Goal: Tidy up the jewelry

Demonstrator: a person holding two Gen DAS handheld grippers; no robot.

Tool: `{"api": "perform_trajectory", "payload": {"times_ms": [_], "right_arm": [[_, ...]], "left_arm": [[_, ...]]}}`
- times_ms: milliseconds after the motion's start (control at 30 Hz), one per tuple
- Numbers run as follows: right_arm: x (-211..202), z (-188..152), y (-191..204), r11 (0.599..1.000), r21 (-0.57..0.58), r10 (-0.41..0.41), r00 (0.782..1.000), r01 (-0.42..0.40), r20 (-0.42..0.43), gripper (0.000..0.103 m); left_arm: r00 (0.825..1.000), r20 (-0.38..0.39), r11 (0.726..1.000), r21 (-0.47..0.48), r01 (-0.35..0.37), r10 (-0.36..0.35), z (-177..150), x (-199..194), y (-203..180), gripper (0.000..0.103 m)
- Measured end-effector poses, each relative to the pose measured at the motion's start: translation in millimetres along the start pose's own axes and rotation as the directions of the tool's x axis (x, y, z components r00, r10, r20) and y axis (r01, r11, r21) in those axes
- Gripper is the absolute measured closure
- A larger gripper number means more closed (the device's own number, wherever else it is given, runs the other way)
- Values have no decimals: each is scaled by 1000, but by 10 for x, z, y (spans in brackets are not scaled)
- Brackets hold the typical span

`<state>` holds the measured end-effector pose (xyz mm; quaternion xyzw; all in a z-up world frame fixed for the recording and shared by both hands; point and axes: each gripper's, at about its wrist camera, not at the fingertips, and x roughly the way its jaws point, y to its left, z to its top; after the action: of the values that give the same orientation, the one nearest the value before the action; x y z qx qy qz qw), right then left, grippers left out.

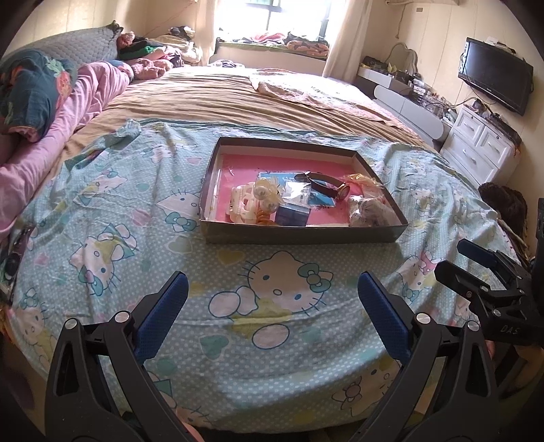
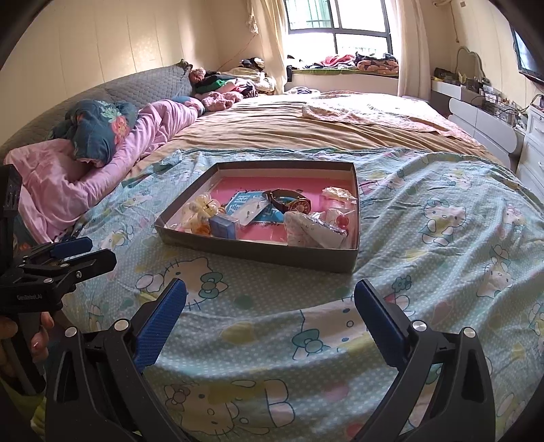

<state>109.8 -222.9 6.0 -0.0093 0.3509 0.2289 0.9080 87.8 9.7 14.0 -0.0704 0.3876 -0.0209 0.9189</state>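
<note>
A shallow cardboard tray (image 1: pixel 302 232) with a pink floor sits on the Hello Kitty sheet; it also shows in the right wrist view (image 2: pixel 258 250). In it lie a wristwatch (image 1: pixel 328 183) (image 2: pixel 292 202), a pearl hair clip (image 1: pixel 253 200) (image 2: pixel 200 210), a small blue box (image 1: pixel 292 216) (image 2: pixel 224 227), a blue card (image 2: pixel 248 205) and plastic bags (image 1: pixel 372 209) (image 2: pixel 316 231). My left gripper (image 1: pixel 272 299) is open and empty, short of the tray. My right gripper (image 2: pixel 270 302) is open and empty, also short of it, and shows at the right edge of the left wrist view (image 1: pixel 476 265).
The Hello Kitty sheet (image 1: pixel 136 210) covers the near part of the bed. Pink bedding and pillows (image 1: pixel 68 112) lie at left. White drawers (image 1: pixel 479 146) and a wall television (image 1: pixel 496 74) stand at right. A window (image 2: pixel 336 23) is behind the bed.
</note>
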Motion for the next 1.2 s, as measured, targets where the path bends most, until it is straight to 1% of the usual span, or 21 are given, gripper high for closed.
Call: {"api": "perform_trajectory", "payload": {"times_ms": [267,867,1200], "right_arm": [[-7,-1,-4,1000,-2,-3,1000,3,0,5],[-46,6,-5,1000,-11,-6,1000,6,5,5],[-60,24,48,1000,-22,-7,1000,7,5,5]], "left_arm": [[1000,11,1000,-7,-3,3,9,-28,15,10],[1000,-9,1000,-17,-8,8,-19,-23,19,10],[1000,1,1000,-16,-7,7,-10,-64,13,10]]}}
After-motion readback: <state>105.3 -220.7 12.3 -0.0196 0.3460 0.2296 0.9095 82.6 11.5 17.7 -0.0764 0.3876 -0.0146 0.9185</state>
